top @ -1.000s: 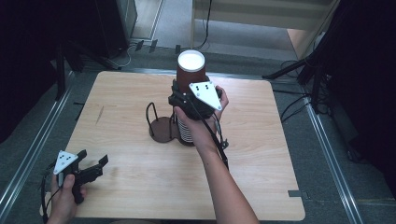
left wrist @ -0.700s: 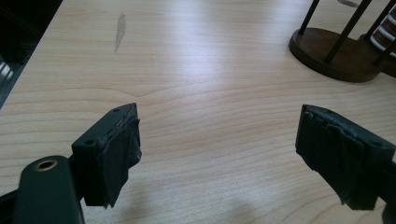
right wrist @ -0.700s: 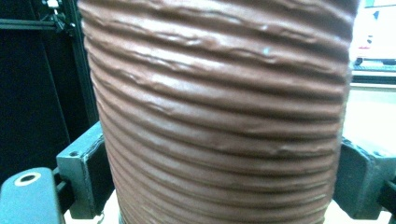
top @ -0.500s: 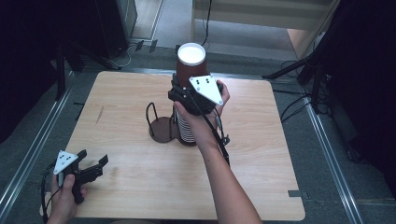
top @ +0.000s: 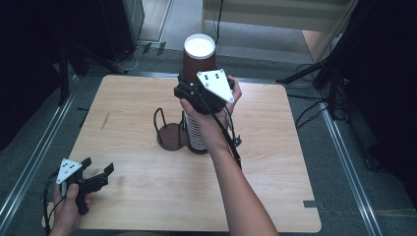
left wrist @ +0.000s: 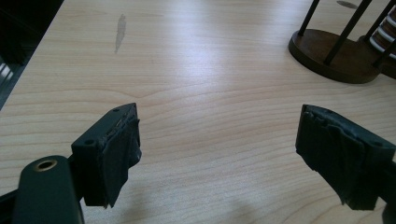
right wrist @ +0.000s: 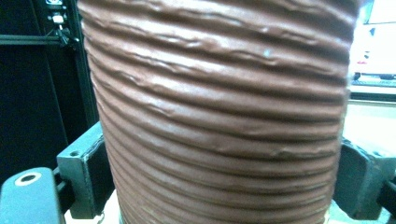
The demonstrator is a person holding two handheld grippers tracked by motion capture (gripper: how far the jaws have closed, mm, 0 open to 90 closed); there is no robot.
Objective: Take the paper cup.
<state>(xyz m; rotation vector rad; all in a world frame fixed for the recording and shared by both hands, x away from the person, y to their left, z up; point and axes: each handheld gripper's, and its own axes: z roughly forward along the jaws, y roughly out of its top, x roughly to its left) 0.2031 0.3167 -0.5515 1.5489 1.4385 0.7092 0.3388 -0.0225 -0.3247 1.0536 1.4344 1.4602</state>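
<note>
Hand-held gripper work first: your right hand-held gripper [top: 196, 91] is clamped on a brown ribbed paper cup [top: 199, 56], its two jaws pressed against opposite sides of the cup's lower wall, as the right gripper view shows with the ridged sleeve [right wrist: 219, 116] between the pads. You hold that cup upright, raised above the stack of cups [top: 196, 132] that stands on the bench [top: 275, 167] just beside the dark wooden cup holder [top: 169, 132] with its wire hoops. From the high view I cannot tell whether the lifted cup has fully cleared the top of the stack or sits a little way inside it, because your hand covers that join. Your left hand-held gripper [top: 96, 177] rests low at the near left corner of the bench, its jaws spread wide and gripping nothing; its own view looks across bare wood toward the holder's base [left wrist: 336, 56]. As I judge it, you are partway through: one cup is gripped and separated, or nearly so, from the stack, but it has not been set down anywhere, and the holder's near ring looks unfilled. What remains is to carry the cup clear and place it, keeping it level so the thin wall does not buckle in the grip.
</note>
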